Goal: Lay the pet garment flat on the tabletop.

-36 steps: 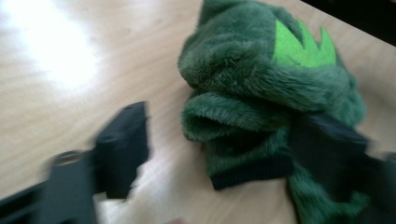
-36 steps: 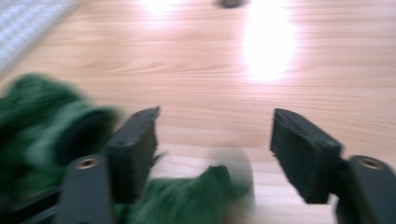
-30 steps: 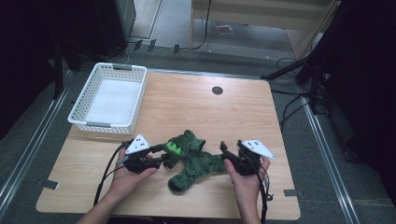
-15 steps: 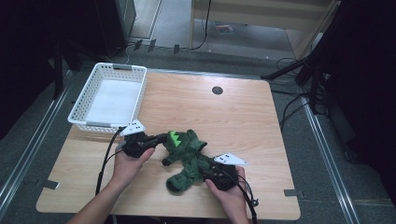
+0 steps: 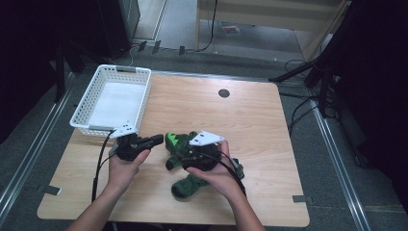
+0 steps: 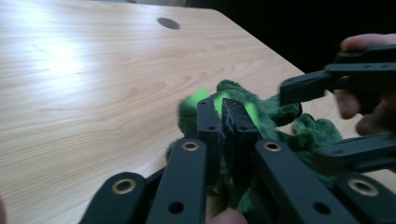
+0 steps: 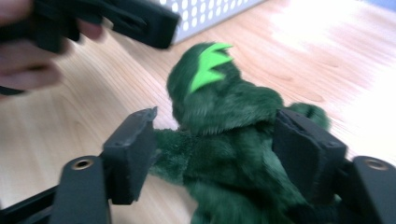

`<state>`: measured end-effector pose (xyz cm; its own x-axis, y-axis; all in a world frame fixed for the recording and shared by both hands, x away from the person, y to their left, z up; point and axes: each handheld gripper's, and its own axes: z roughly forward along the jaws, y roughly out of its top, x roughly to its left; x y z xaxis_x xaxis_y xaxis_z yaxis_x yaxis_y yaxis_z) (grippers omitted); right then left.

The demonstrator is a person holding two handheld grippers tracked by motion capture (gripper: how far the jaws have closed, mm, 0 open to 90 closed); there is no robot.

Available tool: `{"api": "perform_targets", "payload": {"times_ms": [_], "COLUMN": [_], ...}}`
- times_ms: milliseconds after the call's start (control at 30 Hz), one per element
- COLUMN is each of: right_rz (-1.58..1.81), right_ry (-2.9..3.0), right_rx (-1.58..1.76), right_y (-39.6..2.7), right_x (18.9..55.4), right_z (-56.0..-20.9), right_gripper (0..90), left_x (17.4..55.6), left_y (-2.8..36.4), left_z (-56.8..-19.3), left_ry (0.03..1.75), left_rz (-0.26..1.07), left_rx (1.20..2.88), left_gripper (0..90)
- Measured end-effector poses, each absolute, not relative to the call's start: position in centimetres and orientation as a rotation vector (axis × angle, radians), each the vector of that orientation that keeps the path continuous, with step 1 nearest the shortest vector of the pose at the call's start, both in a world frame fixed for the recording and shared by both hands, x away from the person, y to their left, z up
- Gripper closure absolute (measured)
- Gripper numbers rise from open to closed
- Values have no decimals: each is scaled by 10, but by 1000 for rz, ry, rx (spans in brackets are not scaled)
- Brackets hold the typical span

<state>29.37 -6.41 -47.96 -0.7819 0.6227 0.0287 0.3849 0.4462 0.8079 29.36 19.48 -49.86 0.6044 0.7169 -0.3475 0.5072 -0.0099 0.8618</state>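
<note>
A dark green plush dinosaur (image 5: pixel 185 185) with bright green spikes lies on the wooden table (image 5: pixel 202 110) near its front edge. My left gripper (image 5: pixel 159 140) points right at the plush's head (image 6: pixel 224 88). Its jaws stand shut just short of the bright green patch, and I see no fabric between them (image 6: pixel 221 114). My right gripper (image 5: pixel 188 161) reaches from the right over the plush's middle. Its jaws have just been opening and straddle the plush body (image 7: pixel 224 121), with the pads (image 7: pixel 306 154) beside the fur and not squeezing it.
A white perforated basket (image 5: pixel 86 126) stands at the table's back left, a little behind my left hand; its wall (image 7: pixel 210 11) shows beyond the plush. A round cable hole (image 5: pixel 223 93) sits at the far middle. Bare wood stretches right of the plush.
My right hand has swept left from the plush's right side to over its middle. The left gripper has moved slightly away from the table's front edge. The plush has bunched up and shifted.
</note>
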Motion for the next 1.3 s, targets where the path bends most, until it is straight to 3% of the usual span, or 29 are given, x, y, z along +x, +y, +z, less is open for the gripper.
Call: {"api": "perform_targets", "payload": {"times_ms": [100,267,400,500,533,633,733,900,967,1033,1133,1233,1300], "right_rz": [1074,975,1083,1137,1137,1123,1079,1022,978,978,1096,1215,1239], "right_ry": [2465,2399,2350,2317,2317,2455,2523,2616,2616,2620,2639,2494,2469], "right_rx": [925,1207,1193,1105,1105,1056,1101,1129,1139,1170,1222,1254,1255], "right_y": [-49,-57,-57,-47,-47,-43,-46,-48,-49,-53,-62,-82,-86], "right_x": [316,359,359,367,367,391,411,425,427,429,428,419,416], "right_z": [-488,-507,-493,-471,-471,-473,-488,-511,-515,-517,-516,-510,-508], "right_gripper": [358,590,585,529,529,383,337,410,560,724,860,894,895], "left_x": [290,283,279,281,284,292,304,326,333,339,345,351,355], "left_y": [206,216,218,212,208,194,177,163,157,148,138,136,135], "left_z": [-500,-503,-506,-511,-513,-522,-529,-533,-532,-532,-533,-532,-529], "left_ry": [1057,1091,1135,1168,1186,1245,1289,1388,1396,1373,1339,1311,1286], "left_rz": [242,253,277,281,290,268,278,322,337,350,380,339,334], "left_rx": [1639,1628,1624,1637,1652,1673,1708,1742,1776,1809,1864,1884,1891], "left_gripper": [835,773,697,555,555,454,416,397,395,420,589,852,874]}}
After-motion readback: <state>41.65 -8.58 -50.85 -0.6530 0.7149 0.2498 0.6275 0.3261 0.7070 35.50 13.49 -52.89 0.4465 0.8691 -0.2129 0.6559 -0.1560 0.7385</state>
